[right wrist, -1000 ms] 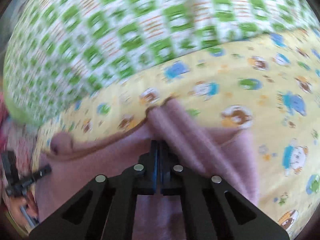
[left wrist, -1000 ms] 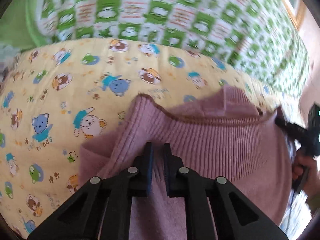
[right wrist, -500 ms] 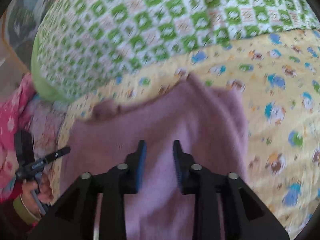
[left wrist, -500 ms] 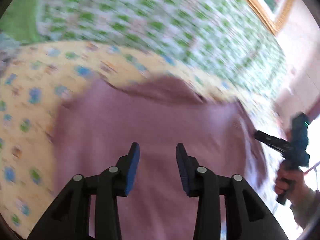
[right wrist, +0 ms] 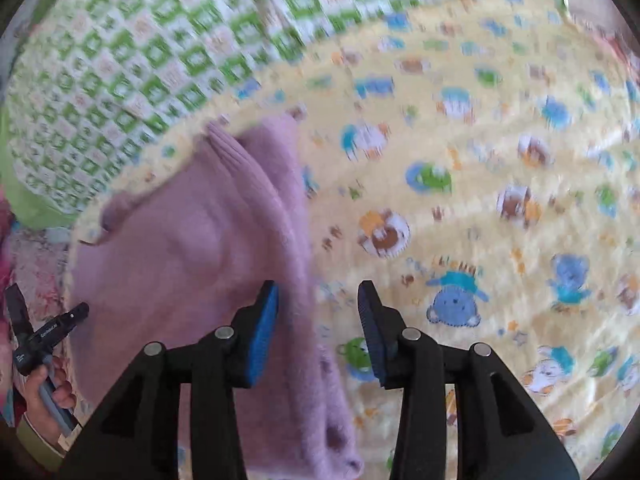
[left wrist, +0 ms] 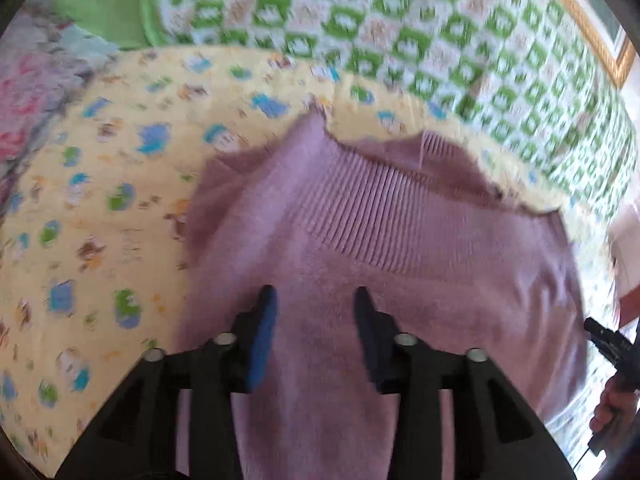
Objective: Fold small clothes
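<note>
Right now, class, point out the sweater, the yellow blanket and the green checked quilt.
sweater (left wrist: 380, 216), left wrist view, on its ribbed band.
yellow blanket (right wrist: 480, 160), right wrist view, on bare printed cloth.
green checked quilt (left wrist: 400, 20), left wrist view, on its middle.

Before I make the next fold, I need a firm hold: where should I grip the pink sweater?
Probably the ribbed band of the pink sweater, a doubled, thicker edge lying across the top. Bring the open left gripper straight forward over it and pinch the band; the open right gripper could take the long folded edge from its outer side.
</note>
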Motion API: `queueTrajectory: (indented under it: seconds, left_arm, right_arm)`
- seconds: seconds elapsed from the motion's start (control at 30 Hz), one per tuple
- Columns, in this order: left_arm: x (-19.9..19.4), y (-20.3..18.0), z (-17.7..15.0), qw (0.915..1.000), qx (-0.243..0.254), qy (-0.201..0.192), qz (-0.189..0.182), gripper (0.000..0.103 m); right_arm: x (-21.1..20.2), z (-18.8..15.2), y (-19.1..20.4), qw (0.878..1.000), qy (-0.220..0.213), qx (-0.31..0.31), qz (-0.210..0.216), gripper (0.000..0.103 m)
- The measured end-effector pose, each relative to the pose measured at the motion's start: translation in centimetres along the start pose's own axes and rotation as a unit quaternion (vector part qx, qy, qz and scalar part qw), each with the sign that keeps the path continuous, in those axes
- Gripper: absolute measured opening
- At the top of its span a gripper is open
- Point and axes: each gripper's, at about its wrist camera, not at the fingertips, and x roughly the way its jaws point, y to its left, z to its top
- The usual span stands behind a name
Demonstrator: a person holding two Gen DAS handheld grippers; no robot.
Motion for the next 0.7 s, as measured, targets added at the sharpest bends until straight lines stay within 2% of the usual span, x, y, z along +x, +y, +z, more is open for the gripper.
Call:
queueTrajectory:
  seconds: [0.13, 0.27, 0.4, 0.5, 0.7]
  left_arm:
    - [-3.7, 1.5, -1.8, 0.9978, -0.064, -0.016, -0.004, 0.050]
    - [-6.2, 3.1, -4.8, 0.9941, -0.107, -0.013, 0.005, 0.056]
    - [-7.6, 5.3, -8.0, 0.9909, -0.134, 0.001, 0.013, 0.060]
    - [-7.9, 6.7, -9.7, 0.9873, -0.159, 0.009, 0.005, 0.061]
    - [-7.8, 8.1, -10.7, 0.9849, -0.170, 0.026, -0.016, 0.063]
  right_arm:
    - [-2.3, 0.6, 2.7, 0.998, -0.023, -0.025, 0.050, 0.043]
    - [-3.0, 0.6, 6.7, 0.993, -0.011, -0.071, 0.092, 0.043]
    - [-2.8, -0.5, 10.8, 0.987, 0.005, -0.103, 0.123, 0.044]
    - [-2.1, -1.2, 14.0, 0.982, 0.024, -0.123, 0.139, 0.044]
    - [-0.4, -2.8, 19.6, 0.972, 0.056, -0.160, 0.163, 0.045]
